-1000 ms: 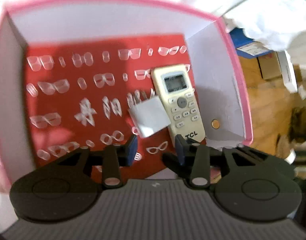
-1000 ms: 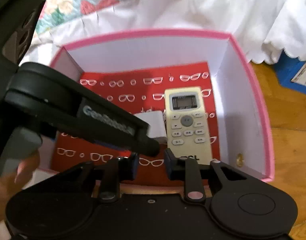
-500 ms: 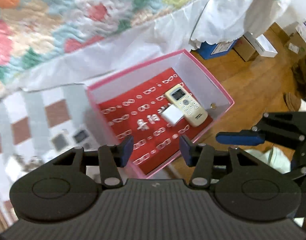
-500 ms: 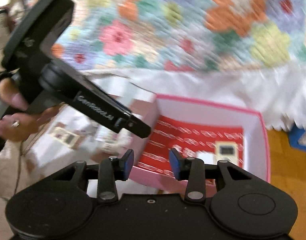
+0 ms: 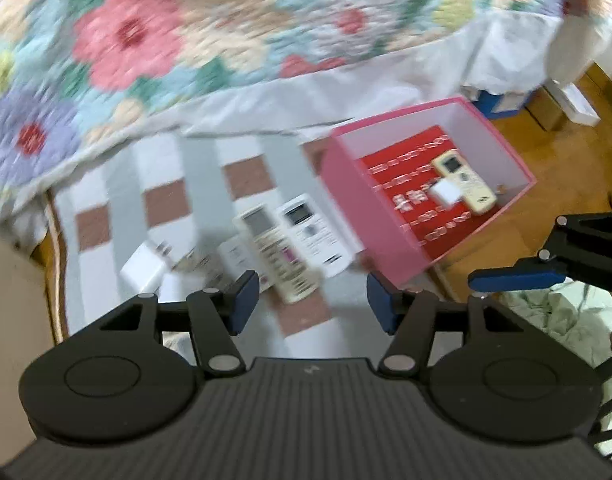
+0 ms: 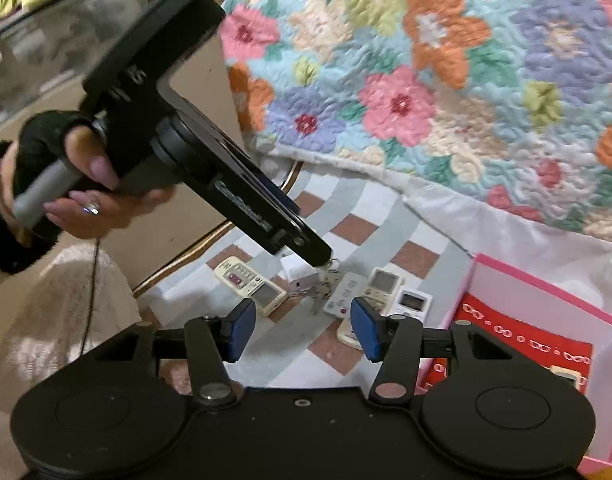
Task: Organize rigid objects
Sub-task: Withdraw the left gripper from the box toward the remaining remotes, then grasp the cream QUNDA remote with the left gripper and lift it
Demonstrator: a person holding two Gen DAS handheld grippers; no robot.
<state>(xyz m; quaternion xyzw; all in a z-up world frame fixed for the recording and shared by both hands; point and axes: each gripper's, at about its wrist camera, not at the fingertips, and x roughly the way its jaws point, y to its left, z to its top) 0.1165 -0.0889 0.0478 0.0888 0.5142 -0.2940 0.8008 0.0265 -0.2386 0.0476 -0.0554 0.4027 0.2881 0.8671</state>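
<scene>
Jaws of left gripper and right gripper have just been opening, nothing between them, above remotes beside pink box.

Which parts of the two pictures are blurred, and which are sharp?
Left wrist view: quilt and remotes are smeared by motion; the left gripper is sharp. Right wrist view: mostly sharp, the quilt only slightly soft; fisheye bends the edges in both.

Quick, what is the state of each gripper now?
Left gripper: open, nothing between its jaws, just been opening.
Right gripper: open, nothing between its jaws, just been opening.
</scene>
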